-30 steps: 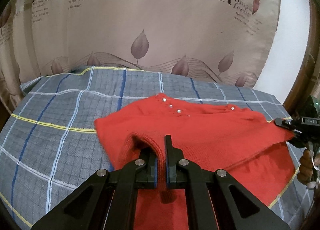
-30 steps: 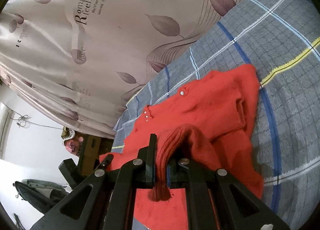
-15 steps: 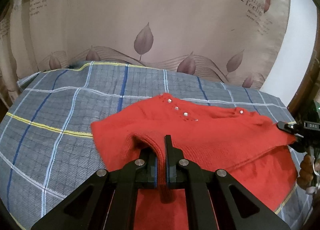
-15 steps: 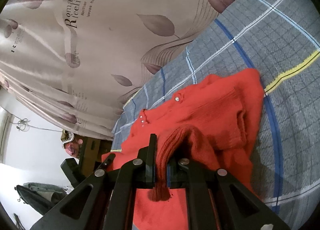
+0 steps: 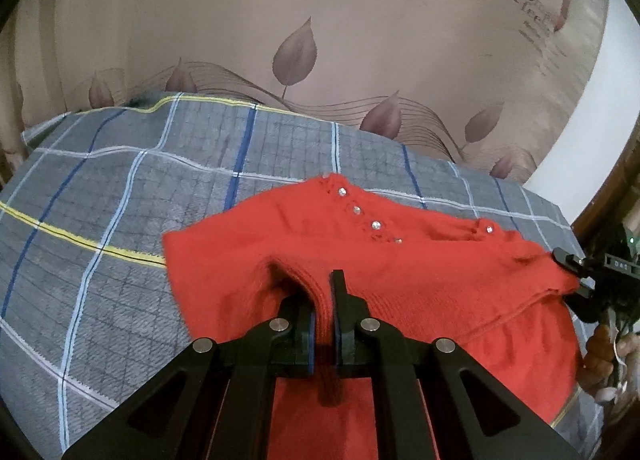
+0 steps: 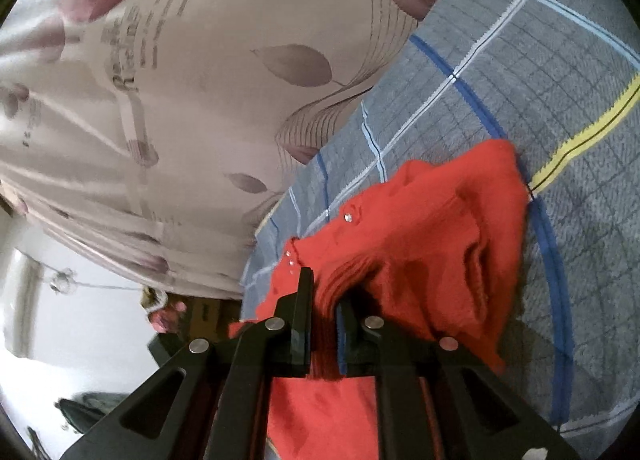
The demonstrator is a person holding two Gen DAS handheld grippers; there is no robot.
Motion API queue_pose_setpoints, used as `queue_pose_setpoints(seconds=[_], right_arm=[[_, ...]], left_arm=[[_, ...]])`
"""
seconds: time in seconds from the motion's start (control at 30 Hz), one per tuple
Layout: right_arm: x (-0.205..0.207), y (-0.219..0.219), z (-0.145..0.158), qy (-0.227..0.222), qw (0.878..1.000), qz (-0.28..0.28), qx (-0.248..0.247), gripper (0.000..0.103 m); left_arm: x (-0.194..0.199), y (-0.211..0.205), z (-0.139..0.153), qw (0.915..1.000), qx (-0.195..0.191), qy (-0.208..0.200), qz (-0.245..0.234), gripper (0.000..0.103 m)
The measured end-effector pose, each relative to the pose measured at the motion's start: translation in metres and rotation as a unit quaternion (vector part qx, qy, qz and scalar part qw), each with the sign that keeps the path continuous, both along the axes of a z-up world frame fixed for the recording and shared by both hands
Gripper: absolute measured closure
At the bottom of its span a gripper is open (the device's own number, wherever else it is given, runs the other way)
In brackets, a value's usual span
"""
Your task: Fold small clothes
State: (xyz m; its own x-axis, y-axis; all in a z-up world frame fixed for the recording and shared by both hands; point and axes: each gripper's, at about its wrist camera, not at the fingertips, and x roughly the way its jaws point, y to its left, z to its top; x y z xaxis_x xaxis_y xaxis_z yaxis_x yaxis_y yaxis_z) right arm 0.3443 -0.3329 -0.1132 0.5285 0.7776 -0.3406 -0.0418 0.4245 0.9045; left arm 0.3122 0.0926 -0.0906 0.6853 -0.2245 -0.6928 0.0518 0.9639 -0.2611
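Note:
A red knit sweater [image 5: 420, 272] with shiny buttons lies on the grey plaid bed cover [image 5: 120, 220], its near part lifted and folded towards the collar. My left gripper [image 5: 322, 294] pinches a ribbed red edge; its jaws are opening a little, with the knit still pressed between them. At the right edge of the left wrist view, my right gripper [image 5: 576, 272] grips the sweater's other corner. In the right wrist view the right gripper [image 6: 325, 292] holds a bunched ribbed fold of the sweater [image 6: 440, 228]; these jaws are also easing open around the cloth.
A beige curtain [image 5: 320, 20] with leaf prints and lettering hangs behind the bed. A person's hand [image 5: 604, 344] holds the right gripper at the bed's right edge. Bare plaid cover stretches to the left of the sweater and beyond it.
Both grippers have sunk and moved forward with the sweater's edge, carrying the fold closer to the buttoned collar. The cloth stays pinched in both.

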Motion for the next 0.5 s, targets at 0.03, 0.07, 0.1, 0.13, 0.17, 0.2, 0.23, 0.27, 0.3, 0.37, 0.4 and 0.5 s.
queue_pose_setpoints(seconds=[0.03,0.07,0.1,0.13,0.17,0.2,0.23,0.27,0.3,0.37,0.4,0.5], right_arm=[[0.001,-0.002,-0.001,0.001,1.000,-0.005,0.003,0.091],[0.001,-0.003,-0.002,0.002,1.000,-0.010,0.004,0.090],[0.002,-0.005,-0.002,0.003,1.000,-0.015,0.007,0.087],[0.002,-0.007,-0.003,0.004,1.000,-0.021,0.012,0.083],[0.001,-0.010,-0.005,0.004,0.999,-0.030,0.023,0.081],[0.001,-0.013,-0.006,0.005,0.999,-0.036,0.028,0.078],[0.000,-0.015,-0.007,0.005,0.999,-0.041,0.029,0.076],[0.000,-0.017,-0.008,0.005,0.998,-0.046,0.029,0.074],[-0.001,-0.019,-0.008,0.006,0.998,-0.050,0.030,0.072],[-0.004,-0.022,-0.010,0.007,0.998,-0.055,0.034,0.071],[-0.005,-0.022,-0.010,0.007,0.998,-0.057,0.035,0.070],[-0.011,-0.025,-0.009,0.003,0.997,-0.060,0.039,0.067]], left_arm=[[0.002,0.001,0.000,1.0000,-0.006,0.002,0.001,0.095],[0.004,0.003,0.001,0.9999,-0.016,0.005,0.001,0.093],[0.006,0.005,0.001,0.9996,-0.027,0.008,0.002,0.089],[0.008,0.007,0.001,0.9991,-0.042,0.011,0.004,0.087],[0.009,0.010,0.001,0.9982,-0.059,0.012,0.006,0.083],[0.010,0.012,0.000,0.9974,-0.071,0.013,0.006,0.080],[0.011,0.014,0.001,0.9965,-0.083,0.012,0.006,0.077],[0.011,0.015,0.001,0.9957,-0.092,0.010,0.005,0.069],[0.012,0.016,0.002,0.9954,-0.095,0.005,0.005,0.058],[0.009,0.016,0.006,0.9957,-0.090,-0.019,0.010,0.043],[0.006,0.017,0.009,0.9959,-0.082,-0.035,0.016,0.037],[0.001,0.023,0.017,0.9943,-0.079,-0.069,0.023,0.024]])
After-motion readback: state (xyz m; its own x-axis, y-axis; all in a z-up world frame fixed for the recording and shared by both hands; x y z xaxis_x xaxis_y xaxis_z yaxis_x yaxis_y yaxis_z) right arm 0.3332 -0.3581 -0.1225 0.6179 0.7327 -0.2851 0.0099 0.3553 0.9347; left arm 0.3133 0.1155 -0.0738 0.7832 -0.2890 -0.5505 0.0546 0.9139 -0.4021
